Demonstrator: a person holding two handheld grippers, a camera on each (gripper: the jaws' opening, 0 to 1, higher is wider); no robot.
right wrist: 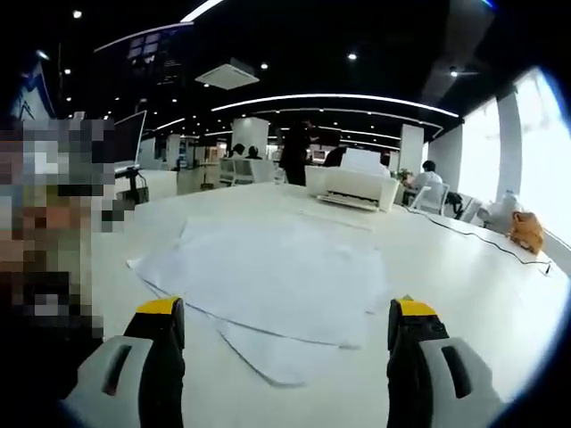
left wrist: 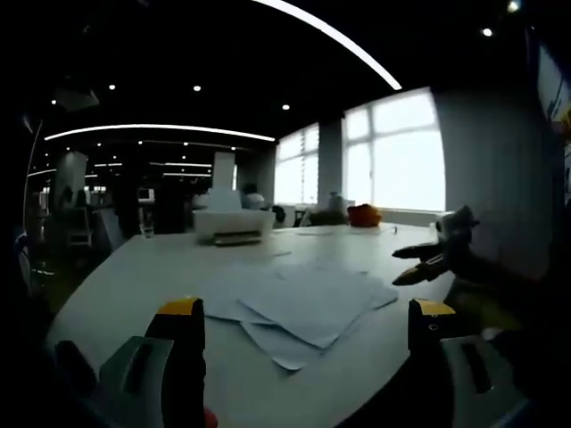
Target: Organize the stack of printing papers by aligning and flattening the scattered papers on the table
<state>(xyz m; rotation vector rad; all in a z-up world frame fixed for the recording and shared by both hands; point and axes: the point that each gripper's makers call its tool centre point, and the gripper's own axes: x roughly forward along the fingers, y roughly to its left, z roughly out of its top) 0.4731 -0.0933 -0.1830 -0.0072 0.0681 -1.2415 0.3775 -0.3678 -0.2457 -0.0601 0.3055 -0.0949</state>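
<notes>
Both the left gripper [left wrist: 303, 334] and the right gripper [right wrist: 285, 334] are held spread and empty just short of the scattered papers [right wrist: 268, 276] on the table [right wrist: 464, 267], seemingly readied for squaring them, with a printer [right wrist: 352, 189] beyond.

White printing papers [left wrist: 299, 308] [right wrist: 268, 276] are lying flat in a loose, fanned pile on the table, sheets overlapping at skewed angles with corners sticking out. They are sitting just ahead of both pairs of tongs, between the spread jaws, touching neither.
</notes>
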